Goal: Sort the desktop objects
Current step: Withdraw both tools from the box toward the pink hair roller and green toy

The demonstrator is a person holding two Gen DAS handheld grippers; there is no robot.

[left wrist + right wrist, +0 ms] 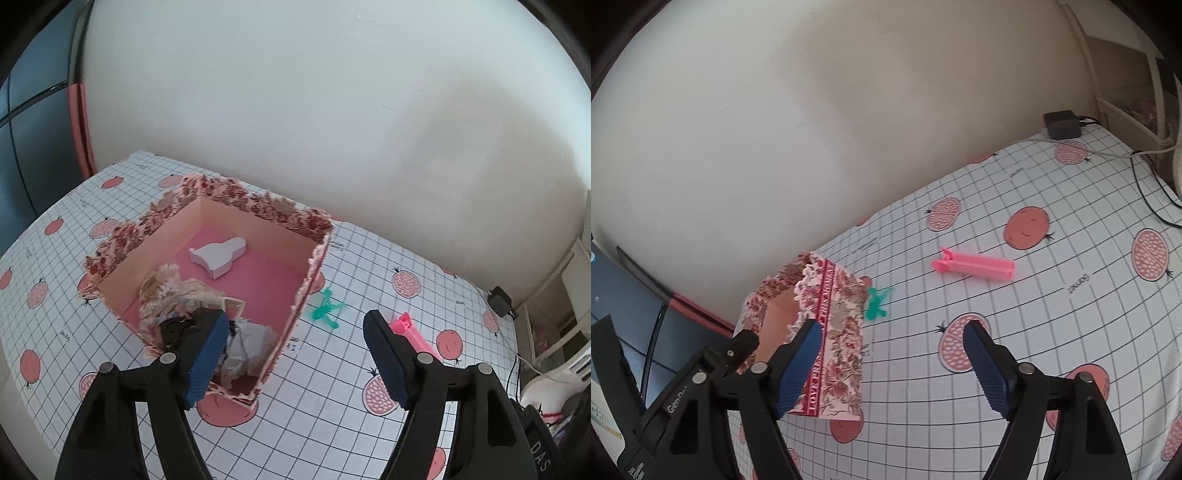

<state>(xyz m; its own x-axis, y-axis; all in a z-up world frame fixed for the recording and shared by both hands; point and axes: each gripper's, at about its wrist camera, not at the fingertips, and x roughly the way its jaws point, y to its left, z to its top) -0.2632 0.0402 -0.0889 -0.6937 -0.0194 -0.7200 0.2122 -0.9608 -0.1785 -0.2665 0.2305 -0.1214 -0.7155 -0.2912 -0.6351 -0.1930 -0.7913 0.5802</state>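
A floral pink box stands on the gridded tablecloth. Inside lie a white bottle-shaped piece, a beige woven item, a black object and crumpled white paper. A small green plastic figure lies just right of the box. A pink clip lies further right. My left gripper is open over the box's near right corner. In the right wrist view the box, green figure and pink clip show ahead of my open, empty right gripper.
A black power adapter with white and black cables sits at the table's far right corner. A white wall runs behind the table. White shelving stands at the right. The table's left edge drops to a dark floor.
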